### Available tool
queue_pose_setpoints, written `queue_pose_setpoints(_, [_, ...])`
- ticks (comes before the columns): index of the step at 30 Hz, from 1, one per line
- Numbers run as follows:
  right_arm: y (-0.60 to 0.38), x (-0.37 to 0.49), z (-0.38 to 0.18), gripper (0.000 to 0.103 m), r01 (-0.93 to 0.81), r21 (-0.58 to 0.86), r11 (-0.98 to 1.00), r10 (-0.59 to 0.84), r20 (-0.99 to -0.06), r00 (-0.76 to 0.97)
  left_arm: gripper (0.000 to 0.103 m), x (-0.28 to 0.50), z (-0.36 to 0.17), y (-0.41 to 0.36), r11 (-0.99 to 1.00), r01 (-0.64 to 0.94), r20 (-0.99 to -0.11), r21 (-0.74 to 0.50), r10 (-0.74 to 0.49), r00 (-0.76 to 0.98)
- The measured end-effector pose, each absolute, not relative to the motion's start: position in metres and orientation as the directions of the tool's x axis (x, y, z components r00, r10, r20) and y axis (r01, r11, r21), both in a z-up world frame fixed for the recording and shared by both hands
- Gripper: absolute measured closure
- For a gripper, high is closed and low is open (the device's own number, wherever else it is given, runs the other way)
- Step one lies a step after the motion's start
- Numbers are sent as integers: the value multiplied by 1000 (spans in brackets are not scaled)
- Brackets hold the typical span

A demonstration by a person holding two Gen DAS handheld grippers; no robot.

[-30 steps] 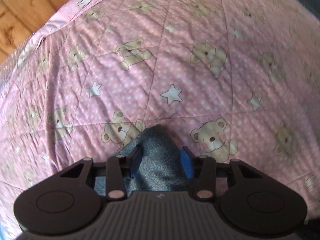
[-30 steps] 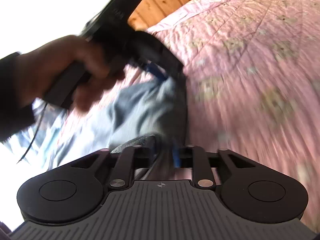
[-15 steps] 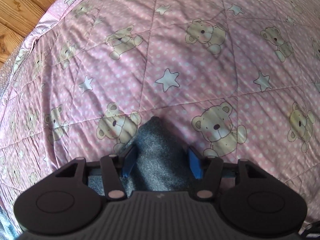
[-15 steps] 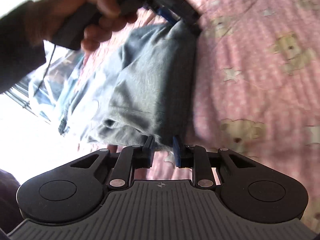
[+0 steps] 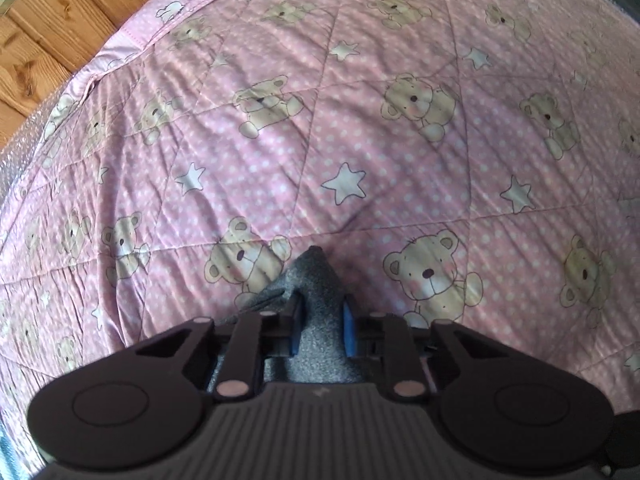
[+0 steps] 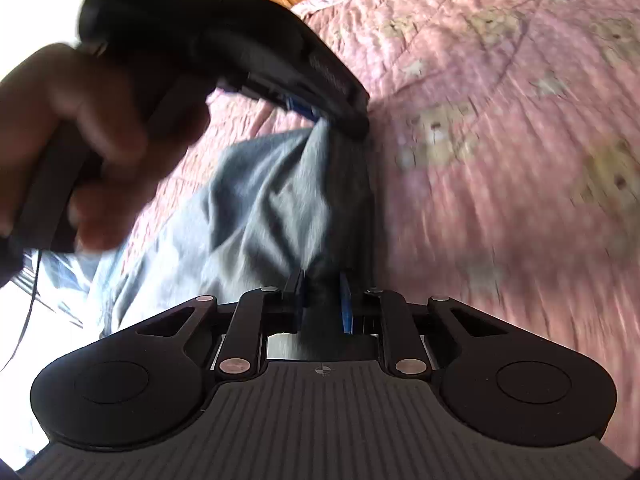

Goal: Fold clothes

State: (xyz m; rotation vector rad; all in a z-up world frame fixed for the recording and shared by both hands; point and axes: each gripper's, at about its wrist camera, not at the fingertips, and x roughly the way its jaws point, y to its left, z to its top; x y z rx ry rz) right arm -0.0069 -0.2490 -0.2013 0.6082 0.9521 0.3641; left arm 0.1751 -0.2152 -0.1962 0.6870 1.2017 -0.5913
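Grey garment [image 6: 276,200] stretched lengthwise between left gripper [image 6: 320,114] and right gripper [image 6: 322,300], both just clamped onto it

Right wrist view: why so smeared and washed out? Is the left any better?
Right wrist: motion blur smears the pink quilt and hand; window glare blows out the left edge. Left wrist: sharp, evenly lit, fisheye-bowed quilt, grey garment crisp.

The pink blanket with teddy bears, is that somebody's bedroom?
Probably a bedroom, yes. The pink quilt with bears and stars is spread wide like a bedcover, wooden boards run along its edge like a wall or bed frame, and a grey garment lies on it for folding.
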Motion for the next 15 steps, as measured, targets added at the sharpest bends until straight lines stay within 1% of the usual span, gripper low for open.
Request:
queue_pose_setpoints(2, [-251,-21,-199,86,-28,635,772,551,-646,529,85,182,-194,-214,691,711,-966,128,-74,246])
queue_pose_setpoints(3, [-251,-28,-199,86,-30,633,774,552,-650,522,87,185,-193,-214,697,706,-965,124,-81,249])
queue_pose_setpoints(5, [-247,-37,-197,86,-27,636,772,562,-662,496,88,188,-193,-214,703,699,-962,128,-83,259])
queue_pose_setpoints(9, [-244,-54,-194,87,-51,624,780,580,-689,436,88,188,-191,-212,708,696,-960,117,-99,262])
queue_pose_setpoints(11, [-252,-60,-179,87,-72,617,784,575,-678,458,88,186,-188,-210,699,705,-956,121,-109,271])
queue_pose_setpoints(13, [-269,-59,-162,85,-54,602,797,530,-654,540,88,189,-186,-205,704,705,-956,89,-137,258])
queue_pose_setpoints(14, [-278,-58,-153,74,-41,594,803,503,-639,582,87,192,-184,-202,711,701,-956,59,-162,244])
queue_pose_setpoints(15, [-284,-52,-149,50,-29,589,808,478,-625,618,86,195,-182,-199,718,696,-955,9,-201,219])
